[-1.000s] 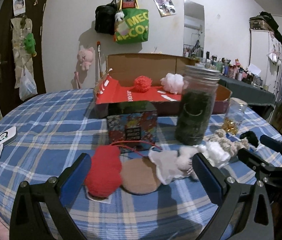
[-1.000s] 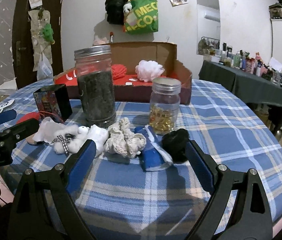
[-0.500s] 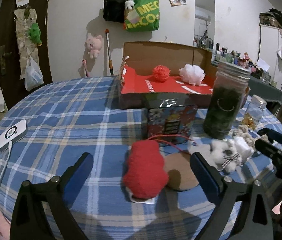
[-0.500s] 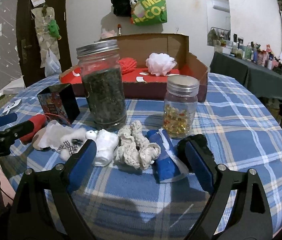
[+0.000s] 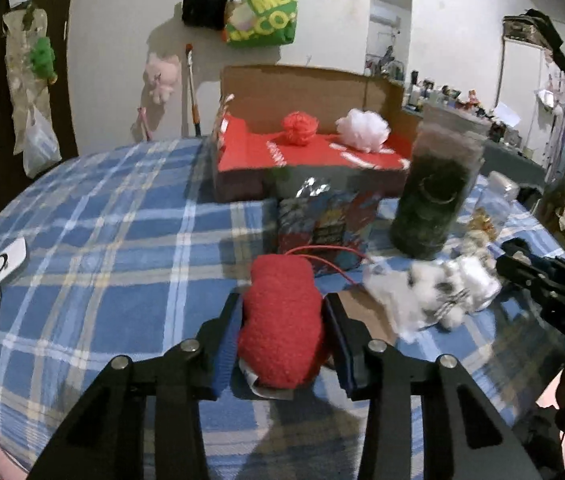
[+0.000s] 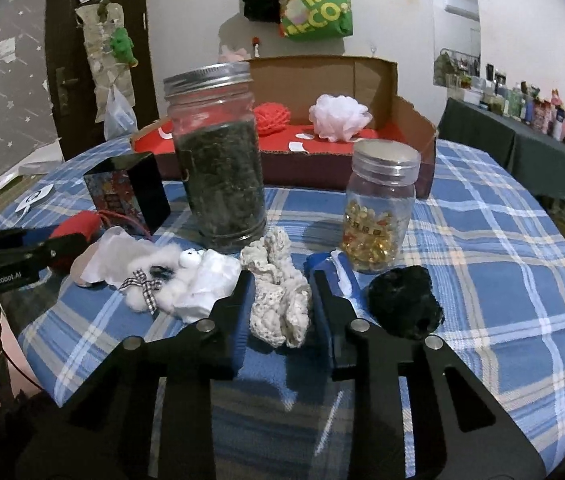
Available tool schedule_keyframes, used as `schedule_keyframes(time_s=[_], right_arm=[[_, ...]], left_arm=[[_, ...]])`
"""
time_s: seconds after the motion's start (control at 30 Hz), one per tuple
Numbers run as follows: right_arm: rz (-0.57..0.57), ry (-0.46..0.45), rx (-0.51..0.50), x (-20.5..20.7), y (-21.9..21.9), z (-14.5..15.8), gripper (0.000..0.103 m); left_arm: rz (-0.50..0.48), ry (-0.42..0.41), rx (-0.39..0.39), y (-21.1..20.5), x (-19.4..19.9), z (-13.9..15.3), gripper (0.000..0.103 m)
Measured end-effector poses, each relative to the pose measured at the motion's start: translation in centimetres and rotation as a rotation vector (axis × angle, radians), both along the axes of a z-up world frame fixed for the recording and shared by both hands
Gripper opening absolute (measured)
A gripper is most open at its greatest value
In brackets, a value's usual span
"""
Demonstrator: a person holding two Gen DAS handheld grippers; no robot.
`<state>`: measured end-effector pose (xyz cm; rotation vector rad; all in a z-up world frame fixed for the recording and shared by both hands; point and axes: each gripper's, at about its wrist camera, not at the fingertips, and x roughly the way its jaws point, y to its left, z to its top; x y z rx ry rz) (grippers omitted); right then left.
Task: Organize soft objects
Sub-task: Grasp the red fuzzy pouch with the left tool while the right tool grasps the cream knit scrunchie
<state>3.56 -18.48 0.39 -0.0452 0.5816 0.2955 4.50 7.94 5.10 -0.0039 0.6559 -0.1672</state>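
My left gripper (image 5: 282, 316) is shut on a red fuzzy soft piece (image 5: 282, 320) lying on the checked tablecloth. My right gripper (image 6: 280, 288) is shut on a cream crocheted piece (image 6: 278, 288). Beside it lie a white plush with a checked bow (image 6: 170, 280), a blue cloth (image 6: 330, 268) and a black fuzzy ball (image 6: 402, 300). An open cardboard box with a red floor (image 6: 402, 136) stands at the back. It holds a red yarn ball (image 6: 270, 118) and a white puff (image 6: 338, 116).
A tall jar of dark leaves (image 6: 218, 168) and a small jar of yellow capsules (image 6: 378, 208) stand just behind the soft pieces. A small printed black box (image 6: 126, 192) stands left of the jars. A white charger (image 5: 0, 270) lies at the table's left edge.
Both grippers have moved forward and closed. The left one now grips the red piece, the right one the cream crocheted piece.
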Motion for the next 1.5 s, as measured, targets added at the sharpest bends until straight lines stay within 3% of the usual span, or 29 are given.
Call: schedule_keyframes(time_s=[0.17, 0.4, 0.7, 0.97, 1.5], right_arm=[[-0.004, -0.050, 0.013, -0.9, -0.4, 1.0, 0.025], [0.001, -0.104, 0.040, -1.6, -0.9, 2.6, 0.025], [0.037, -0.116, 0.090, -1.5, -0.7, 3.4, 0.024], [0.045, -0.084, 0.107, -0.9, -0.4, 2.2, 0.024], [0.031, -0.082, 0.118, -0.7, -1.5, 2.2, 0.024]], left_arm=[[-0.029, -0.087, 0.002, -1.1, -1.6, 2.6, 0.043], [-0.125, -0.143, -0.024, -3.3, -2.6, 4.7, 0.043], [-0.255, -0.047, -0.085, -7.4, -0.5, 2.4, 0.043], [-0.255, 0.007, -0.088, -8.3, 0.4, 0.6, 0.043], [-0.217, -0.001, -0.095, -6.7, 0.6, 1.0, 0.043]])
